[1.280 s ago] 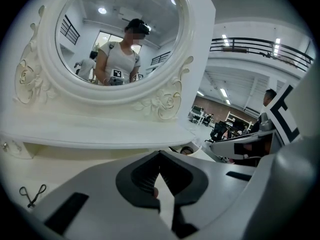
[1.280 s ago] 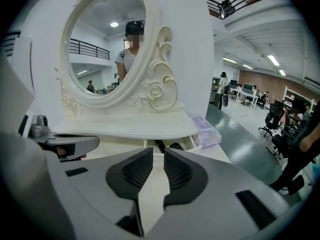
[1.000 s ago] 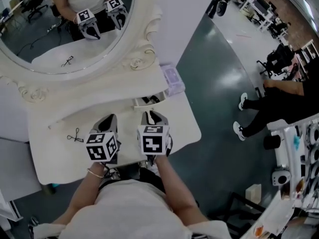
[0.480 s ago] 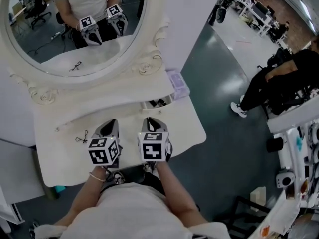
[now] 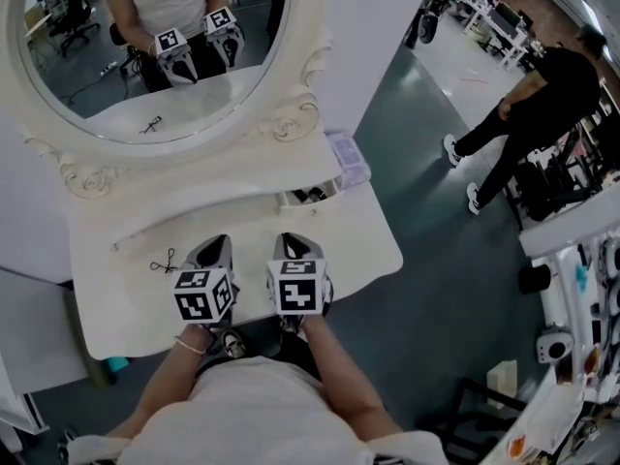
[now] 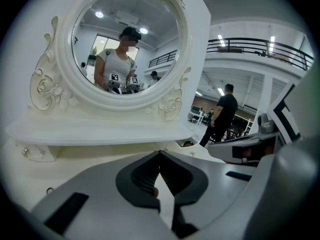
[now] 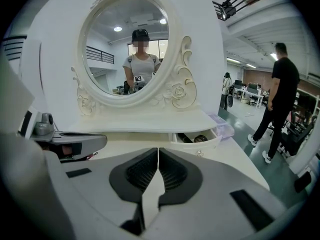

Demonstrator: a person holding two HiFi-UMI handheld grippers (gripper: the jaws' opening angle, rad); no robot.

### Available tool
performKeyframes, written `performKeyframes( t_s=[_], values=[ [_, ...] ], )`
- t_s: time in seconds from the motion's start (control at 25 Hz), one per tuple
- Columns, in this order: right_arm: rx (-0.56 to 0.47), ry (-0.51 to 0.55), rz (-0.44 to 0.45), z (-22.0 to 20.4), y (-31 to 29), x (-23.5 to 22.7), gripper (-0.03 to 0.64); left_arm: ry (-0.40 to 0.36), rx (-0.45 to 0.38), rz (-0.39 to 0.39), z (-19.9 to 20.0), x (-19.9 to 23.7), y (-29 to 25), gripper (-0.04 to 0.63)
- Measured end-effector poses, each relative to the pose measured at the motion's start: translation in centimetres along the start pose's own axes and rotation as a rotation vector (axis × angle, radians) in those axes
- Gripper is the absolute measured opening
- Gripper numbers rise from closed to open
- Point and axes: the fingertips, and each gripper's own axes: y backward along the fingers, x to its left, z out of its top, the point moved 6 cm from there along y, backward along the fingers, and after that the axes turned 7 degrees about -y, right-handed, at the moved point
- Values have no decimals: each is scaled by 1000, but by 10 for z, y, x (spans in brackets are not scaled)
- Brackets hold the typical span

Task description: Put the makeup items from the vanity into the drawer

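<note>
The small drawer (image 5: 312,196) under the vanity shelf stands open with dark makeup items in it; it also shows in the right gripper view (image 7: 197,138). An eyelash curler (image 5: 163,262) lies on the white vanity top (image 5: 116,303), just left of my left gripper (image 5: 215,247). My left gripper (image 6: 160,153) is shut with nothing in it. My right gripper (image 5: 294,243) hovers over the top in front of the drawer. Its jaws (image 7: 158,149) have just closed and are shut on nothing. The two grippers are side by side near the front edge.
An ornate round mirror (image 5: 116,56) rises behind the shelf. A clear lilac box (image 5: 347,158) sits at the shelf's right end. A person in black (image 5: 542,95) walks on the grey floor to the right, among desks and equipment.
Both grippers have drawn back a little from the drawer toward the front edge. The person in black has stood up and walked in the background.
</note>
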Motion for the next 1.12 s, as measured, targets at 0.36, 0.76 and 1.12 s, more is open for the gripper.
performKeyframes(
  t_s=[0.36,0.76,1.12],
  values=[
    [5,-9,24,2,2,-4,23,-26,-4,11,2,-5,0,3],
    [3,-5,34,8,-5,-11,23,-23,3,23,2,-9,-7,3],
    [35,24,92,7,-28,5,23,29,7,85,-6,12,-3,3]
  ],
)
